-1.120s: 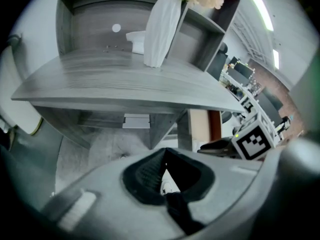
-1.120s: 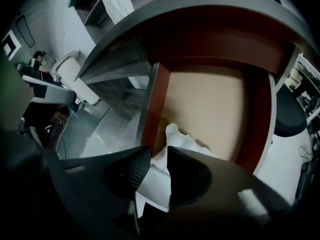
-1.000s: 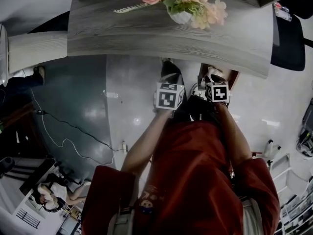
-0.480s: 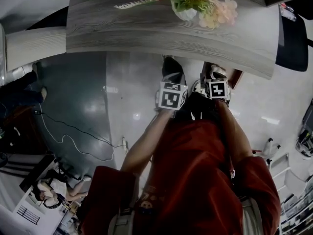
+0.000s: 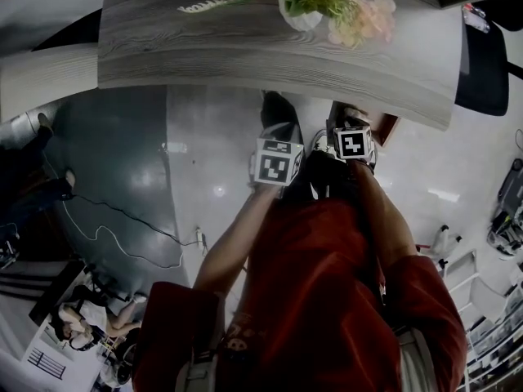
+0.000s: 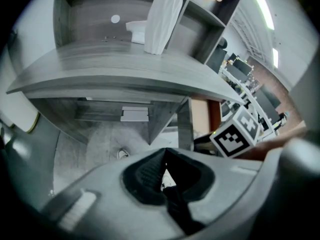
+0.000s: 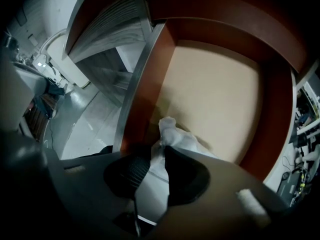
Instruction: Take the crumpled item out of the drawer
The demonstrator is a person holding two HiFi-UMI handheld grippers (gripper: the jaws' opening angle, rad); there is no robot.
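Observation:
In the right gripper view an open drawer (image 7: 220,89) shows a beige bottom and red-brown walls. A crumpled white item (image 7: 176,133) lies at its near left corner, and my right gripper (image 7: 159,153) is shut on it, with white folds bulging above the jaws. The head view shows that drawer (image 5: 386,126) under the grey desk, with my right gripper (image 5: 350,131) at its mouth. My left gripper (image 6: 165,158) is shut and holds nothing. It hangs just left of the right one (image 5: 278,127), below the desk edge.
The grey wooden desk (image 5: 245,47) carries a white vase of pink flowers (image 5: 315,2). The desk's open leg space and shelf (image 6: 135,114) show in the left gripper view. A cable (image 5: 122,219) trails over the grey floor at left. A black chair (image 5: 482,64) stands at right.
Both grippers stay at the desk's front edge, side by side. The head view has drifted a little, and the grippers sit slightly further left in it.

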